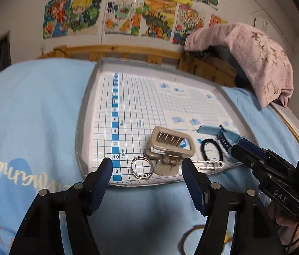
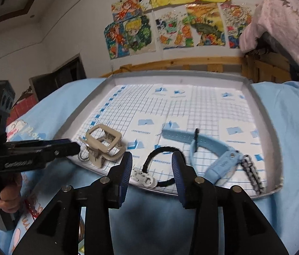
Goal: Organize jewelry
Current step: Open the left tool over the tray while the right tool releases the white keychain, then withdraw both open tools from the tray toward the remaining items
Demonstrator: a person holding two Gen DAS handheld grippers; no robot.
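Note:
A shallow grey tray with a gridded sheet lies on a light blue bed cover. Near its front edge lie a beige hair claw clip, a silver ring, a white chain, a black hair tie and a light blue strap. My left gripper is open, just before the ring and clip. My right gripper is open above the black hair tie and white chain. The clip, the strap and a black-and-white braided cord show in the right wrist view.
A wooden bed rail runs behind the tray. A pink blanket hangs at the right. Colourful drawings cover the wall. The right gripper's body shows in the left view; the left gripper's body in the right view.

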